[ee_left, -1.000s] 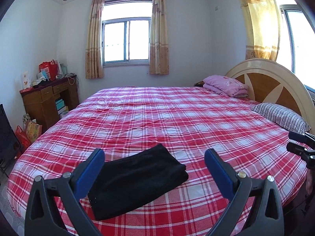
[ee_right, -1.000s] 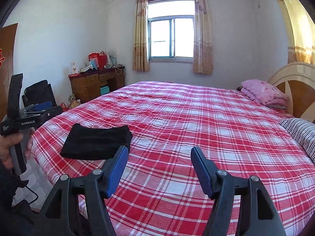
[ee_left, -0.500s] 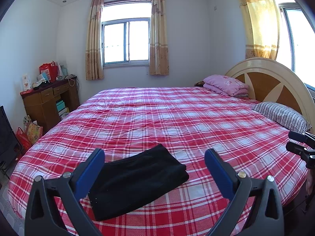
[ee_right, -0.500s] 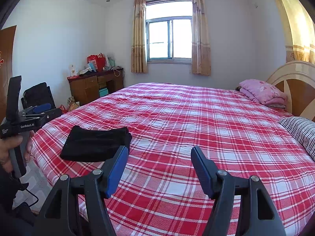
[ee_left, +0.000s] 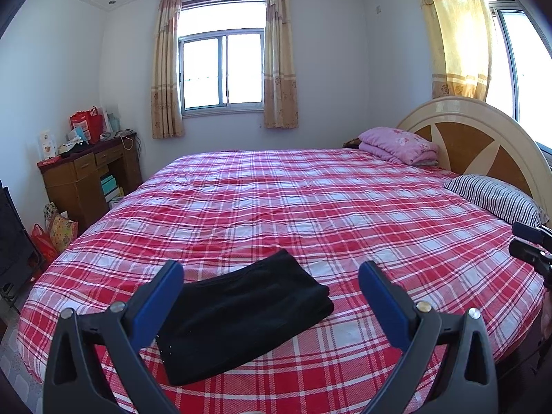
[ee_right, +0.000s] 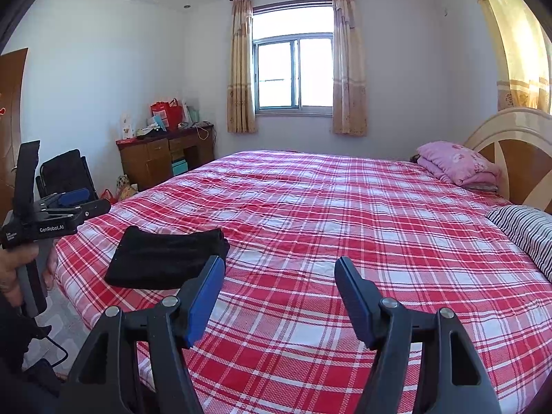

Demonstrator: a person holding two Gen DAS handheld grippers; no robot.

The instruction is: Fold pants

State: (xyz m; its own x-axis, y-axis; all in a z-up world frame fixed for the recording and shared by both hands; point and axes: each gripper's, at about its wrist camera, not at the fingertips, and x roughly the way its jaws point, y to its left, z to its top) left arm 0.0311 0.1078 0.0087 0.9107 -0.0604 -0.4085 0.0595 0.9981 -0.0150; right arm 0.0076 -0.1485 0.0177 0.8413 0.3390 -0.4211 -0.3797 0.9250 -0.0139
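Observation:
Black pants lie folded into a compact rectangle near the front edge of the red plaid bed. My left gripper hovers open just above and in front of them, blue pads apart, nothing between. In the right wrist view the folded pants lie to the left of my right gripper, which is open and holds nothing over bare bedspread. The left gripper's body shows at the far left, held by a hand.
A striped pillow and a folded pink blanket lie by the headboard on the right. A wooden desk with bags stands left of the bed, a black chair beside it. The bed's front edge drops to the floor.

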